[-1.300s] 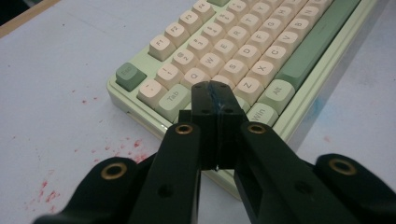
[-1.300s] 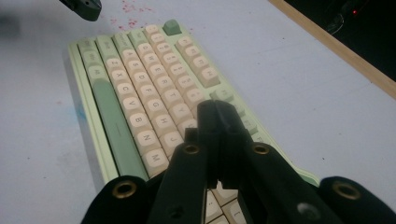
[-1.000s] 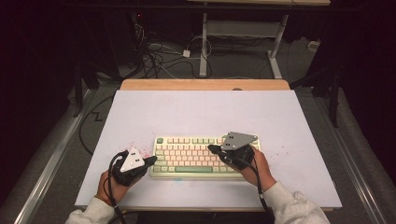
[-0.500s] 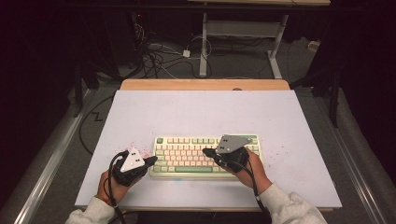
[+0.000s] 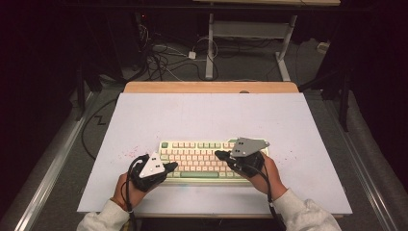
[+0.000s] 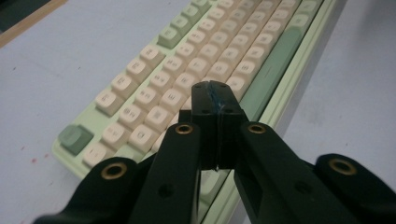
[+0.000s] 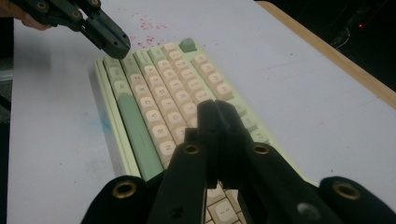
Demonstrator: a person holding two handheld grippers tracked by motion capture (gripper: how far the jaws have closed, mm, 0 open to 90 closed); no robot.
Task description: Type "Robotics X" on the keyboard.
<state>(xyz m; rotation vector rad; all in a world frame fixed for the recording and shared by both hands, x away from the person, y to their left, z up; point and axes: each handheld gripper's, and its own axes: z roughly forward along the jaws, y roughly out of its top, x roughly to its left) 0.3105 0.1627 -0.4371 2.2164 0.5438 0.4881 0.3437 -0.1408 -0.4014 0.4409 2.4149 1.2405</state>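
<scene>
Typing on the keyboard seems to be the work in hand; it lies near the front edge of the worktop, its long axis running from left to right between the two hands. The left gripper is clenched on nothing and its tip hangs over the left end of the key rows. The right gripper, also clenched and empty, sits over the right half, so each key is reached by the nearer hand. Whether either tip touches a key I cannot tell, and the key legends are blurred.
</scene>
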